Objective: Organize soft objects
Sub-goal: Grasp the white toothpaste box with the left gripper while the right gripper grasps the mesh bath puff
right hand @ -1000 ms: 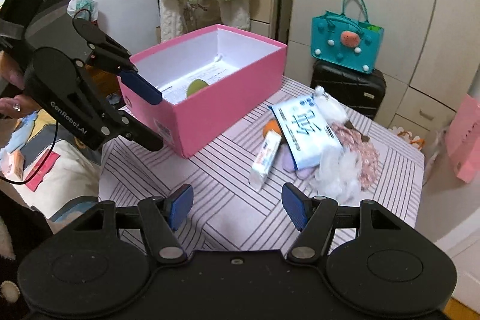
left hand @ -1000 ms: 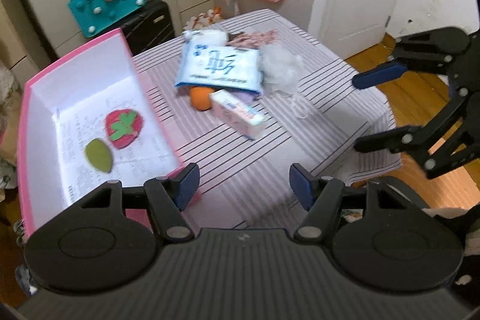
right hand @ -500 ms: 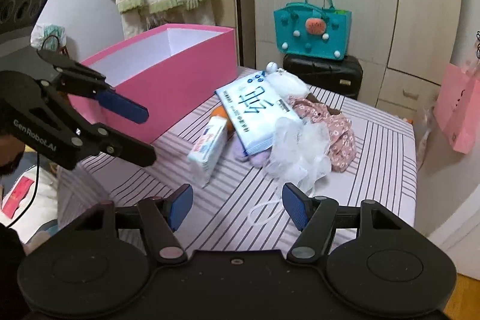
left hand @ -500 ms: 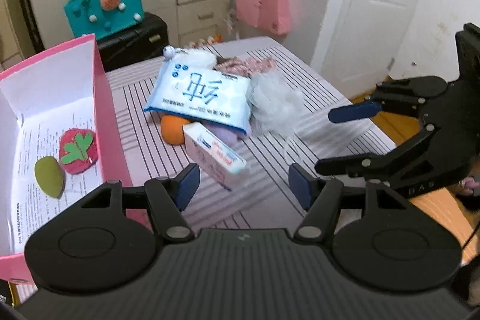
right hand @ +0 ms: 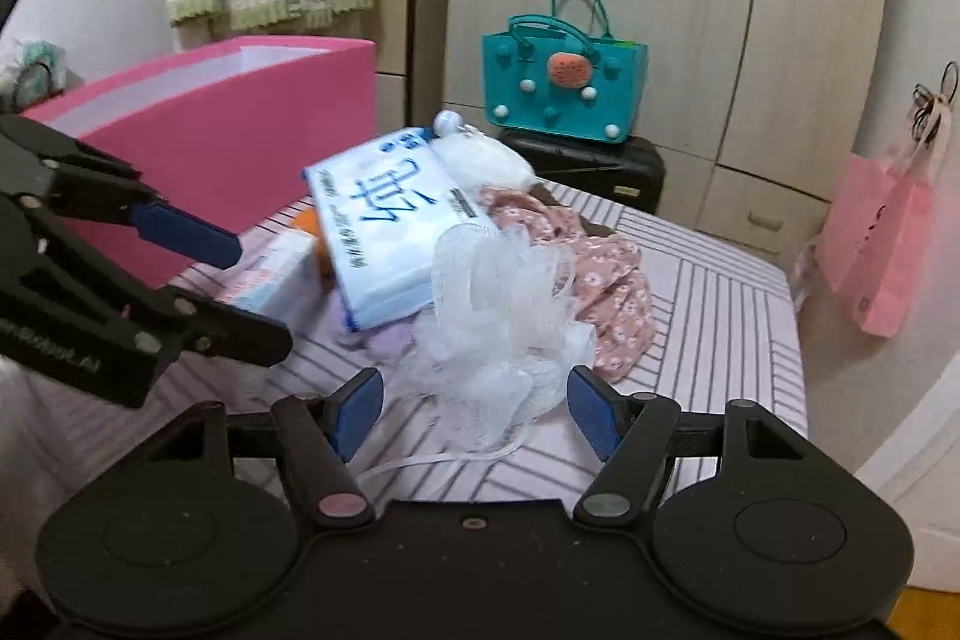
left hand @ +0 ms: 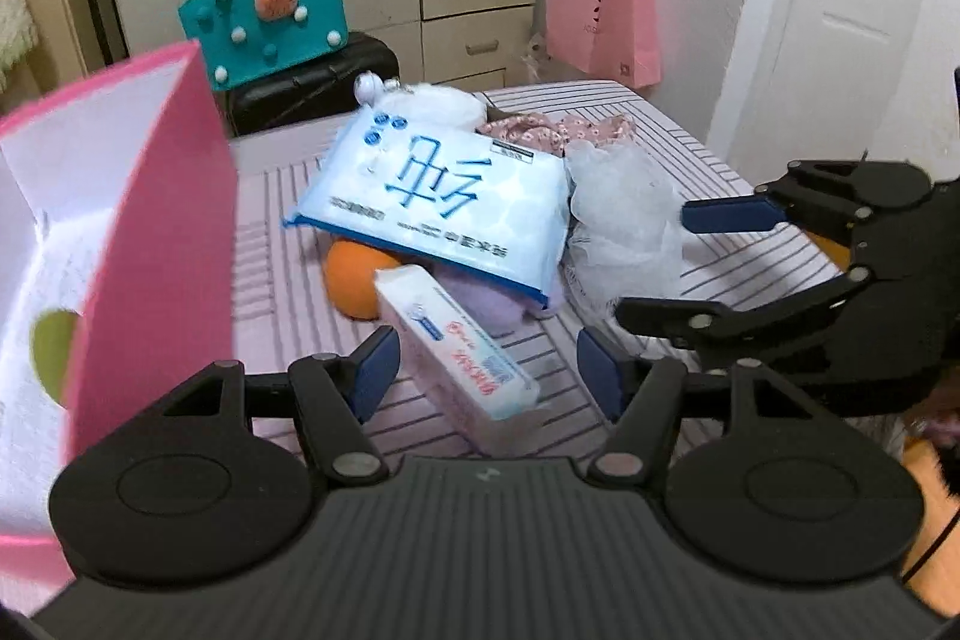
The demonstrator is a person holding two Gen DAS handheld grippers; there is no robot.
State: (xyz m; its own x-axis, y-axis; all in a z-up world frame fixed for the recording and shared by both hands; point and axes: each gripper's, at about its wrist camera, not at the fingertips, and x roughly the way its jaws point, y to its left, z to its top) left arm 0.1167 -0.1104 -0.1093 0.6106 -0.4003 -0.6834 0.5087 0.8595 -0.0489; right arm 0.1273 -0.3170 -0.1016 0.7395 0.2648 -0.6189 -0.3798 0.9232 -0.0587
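A pile of soft items lies on the striped table (left hand: 738, 274): a blue wipes pack (left hand: 444, 202), a white mesh bath pouf (right hand: 498, 316), a small white tissue pack (left hand: 456, 346), an orange ball (left hand: 354, 280), a lilac item (left hand: 480, 304) and floral pink cloth (right hand: 600, 274). My left gripper (left hand: 486, 376) is open, its fingers either side of the tissue pack. My right gripper (right hand: 474, 403) is open, just in front of the pouf. The pink box (left hand: 150, 244) stands at the left, with a green felt leaf (left hand: 51, 349) inside.
A teal bag (right hand: 564, 88) sits on a black suitcase (right hand: 594, 166) behind the table. A pink paper bag (left hand: 600, 16) hangs by the white door (left hand: 852, 28). Wardrobe doors fill the back wall. The table's right edge drops to a wooden floor.
Both grippers have moved in toward the pile. The left one swung from over the pink box to the tissue pack; the right one closed in on the pouf. Both stayed open.
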